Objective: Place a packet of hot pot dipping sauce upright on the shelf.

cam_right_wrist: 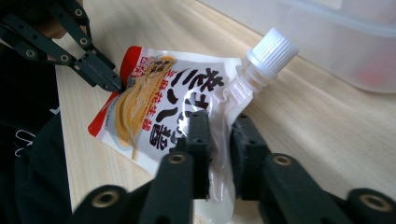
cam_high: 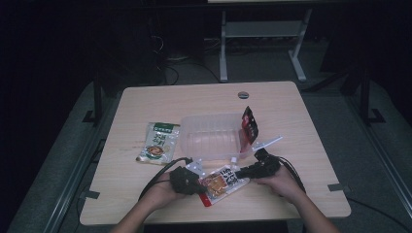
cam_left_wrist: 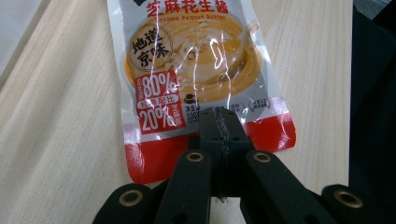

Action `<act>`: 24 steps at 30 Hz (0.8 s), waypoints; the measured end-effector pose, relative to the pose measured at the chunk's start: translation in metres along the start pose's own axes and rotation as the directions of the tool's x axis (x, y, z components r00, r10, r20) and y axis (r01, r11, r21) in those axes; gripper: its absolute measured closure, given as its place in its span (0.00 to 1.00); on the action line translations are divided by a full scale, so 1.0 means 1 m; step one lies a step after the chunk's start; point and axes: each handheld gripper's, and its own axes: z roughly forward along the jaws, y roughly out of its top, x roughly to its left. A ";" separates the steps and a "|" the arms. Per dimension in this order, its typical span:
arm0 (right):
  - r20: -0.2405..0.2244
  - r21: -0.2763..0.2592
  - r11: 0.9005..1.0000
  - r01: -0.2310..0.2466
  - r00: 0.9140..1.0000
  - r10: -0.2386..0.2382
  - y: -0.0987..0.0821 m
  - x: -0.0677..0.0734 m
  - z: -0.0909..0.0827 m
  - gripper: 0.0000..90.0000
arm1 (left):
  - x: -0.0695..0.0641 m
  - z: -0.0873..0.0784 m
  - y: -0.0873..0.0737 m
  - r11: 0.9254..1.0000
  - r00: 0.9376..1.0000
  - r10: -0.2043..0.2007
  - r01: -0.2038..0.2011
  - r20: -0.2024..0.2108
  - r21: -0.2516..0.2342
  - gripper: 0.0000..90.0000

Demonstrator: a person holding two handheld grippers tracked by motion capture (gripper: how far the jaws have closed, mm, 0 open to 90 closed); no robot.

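3 pouches (cam_high: 221, 183), 1 tub (cam_high: 210, 137), 2 tools (cam_high: 201, 186)

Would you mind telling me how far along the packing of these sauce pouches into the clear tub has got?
Done: one red pouch already leans inside the clear tub. In hand: the spouted peanut-sauce pouch lies on the table, the left gripper shut on its red bottom edge and the right gripper pinching it near the white cap. Left: probably lifting it into the tub, then the green pouch beside it.

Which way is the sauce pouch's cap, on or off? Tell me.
On. The white screw cap sits on the spout of the sauce pouch.
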 end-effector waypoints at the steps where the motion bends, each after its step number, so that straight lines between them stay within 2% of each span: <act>1: -0.002 -0.001 1.000 0.009 1.000 -0.009 0.000 0.001 0.000 0.91 | 0.000 0.000 0.000 1.000 1.000 0.000 0.000 0.000 0.000 1.00; 5: -0.024 0.004 0.999 0.045 0.999 -0.045 -0.001 0.005 -0.001 0.99 | 0.000 0.000 -0.001 1.000 1.000 -0.007 0.007 0.004 -0.006 1.00; 9: -0.040 0.002 0.998 0.070 0.997 -0.070 -0.001 0.007 -0.005 0.99 | 0.002 0.000 -0.001 1.000 1.000 -0.009 0.009 0.011 -0.004 1.00; 16: -0.090 -0.066 0.992 0.106 0.990 -0.111 0.002 0.020 -0.018 1.00 | 0.002 -0.001 -0.002 1.000 1.000 -0.008 0.008 0.010 -0.008 1.00; 20: -0.109 -0.100 0.987 0.129 0.984 -0.140 0.006 0.030 -0.022 1.00 | 0.000 -0.001 -0.004 0.999 1.000 -0.016 0.016 0.002 -0.028 1.00; 22: -0.119 -0.110 0.985 0.130 0.983 -0.143 0.007 0.032 -0.024 1.00 | 0.000 -0.002 -0.005 0.999 1.000 -0.022 0.022 0.002 -0.044 0.95; 24: -0.134 -0.122 0.983 0.135 0.979 -0.151 0.008 0.033 -0.025 1.00 | -0.001 -0.003 -0.004 0.999 1.000 -0.015 0.014 -0.016 -0.051 0.95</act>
